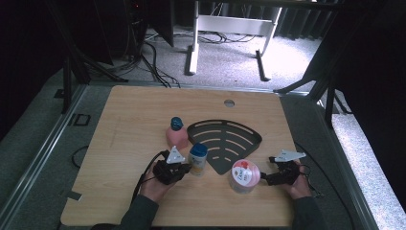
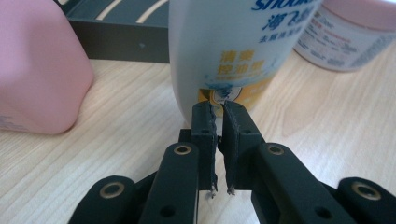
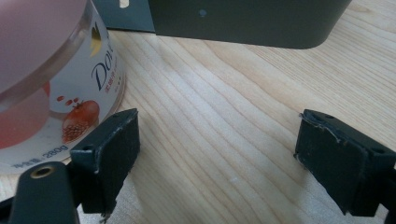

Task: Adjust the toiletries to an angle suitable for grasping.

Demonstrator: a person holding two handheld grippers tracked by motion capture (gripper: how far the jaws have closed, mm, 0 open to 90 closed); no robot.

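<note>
A white and yellow shampoo bottle [image 1: 197, 159] with a blue cap stands near the table's middle. My left gripper [image 1: 186, 169] is just left of it, shut with nothing between its jaws. In the left gripper view the closed tips [image 2: 218, 109] almost touch the bottle's [image 2: 233, 46] lower label. A pink-lidded cream jar [image 1: 244, 176] stands to the right. My right gripper [image 1: 265, 179] is beside it and open. In the right gripper view, the jar [image 3: 46, 84] sits just outside the left finger [image 3: 112, 149], and bare wood lies between the jaws.
A dark slotted fan-shaped tray [image 1: 225, 139] lies behind the bottle and jar, and its rim [image 3: 243, 23] is close ahead in the right gripper view. A pink bottle [image 1: 176, 133] with a blue cap stands left of the tray. A round hole [image 1: 229, 102] is near the table's far edge.
</note>
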